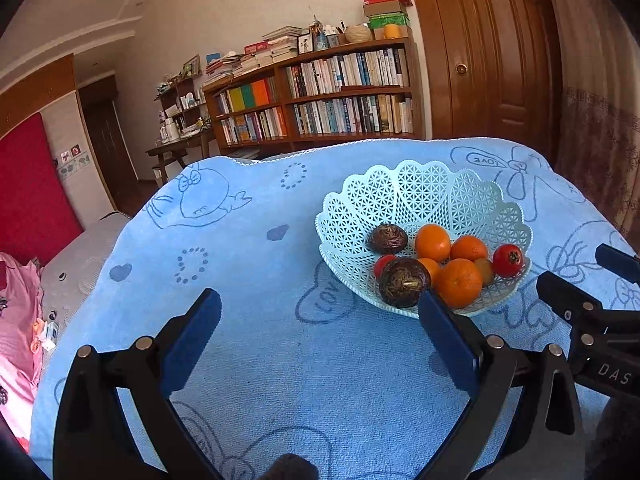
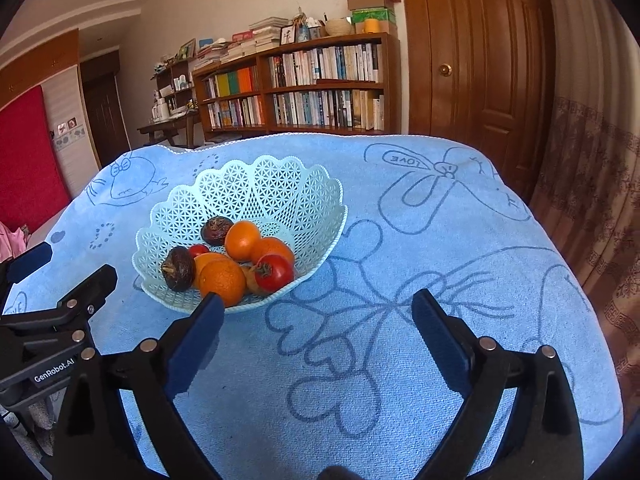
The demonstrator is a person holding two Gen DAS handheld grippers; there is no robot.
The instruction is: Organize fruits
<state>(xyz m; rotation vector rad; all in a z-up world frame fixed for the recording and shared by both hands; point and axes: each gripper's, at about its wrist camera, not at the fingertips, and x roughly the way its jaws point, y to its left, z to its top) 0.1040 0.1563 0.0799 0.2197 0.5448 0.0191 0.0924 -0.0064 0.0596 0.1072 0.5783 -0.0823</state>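
Observation:
A pale green lattice basket (image 1: 448,192) (image 2: 280,188) stands on the blue towel and holds several fruits: oranges (image 1: 458,282) (image 2: 222,282), two dark passion fruits (image 1: 404,282) (image 2: 179,268), and red tomatoes (image 1: 507,260) (image 2: 274,273). My left gripper (image 1: 320,304) is open with nothing between its fingers, hovering over the towel just left of and in front of the basket. In the right wrist view my right gripper (image 2: 318,306) is also open and empty, in front of and to the right of the basket. Each gripper shows at the edge of the other's view.
The blue towel (image 1: 256,264) (image 2: 460,264) with cartoon drawings covers a rounded table. Behind it stand a bookshelf (image 1: 320,92) (image 2: 296,84) and a wooden door (image 1: 496,48) (image 2: 480,48). A bed with pink cloth (image 1: 20,320) lies to the left, a curtain (image 2: 592,200) to the right.

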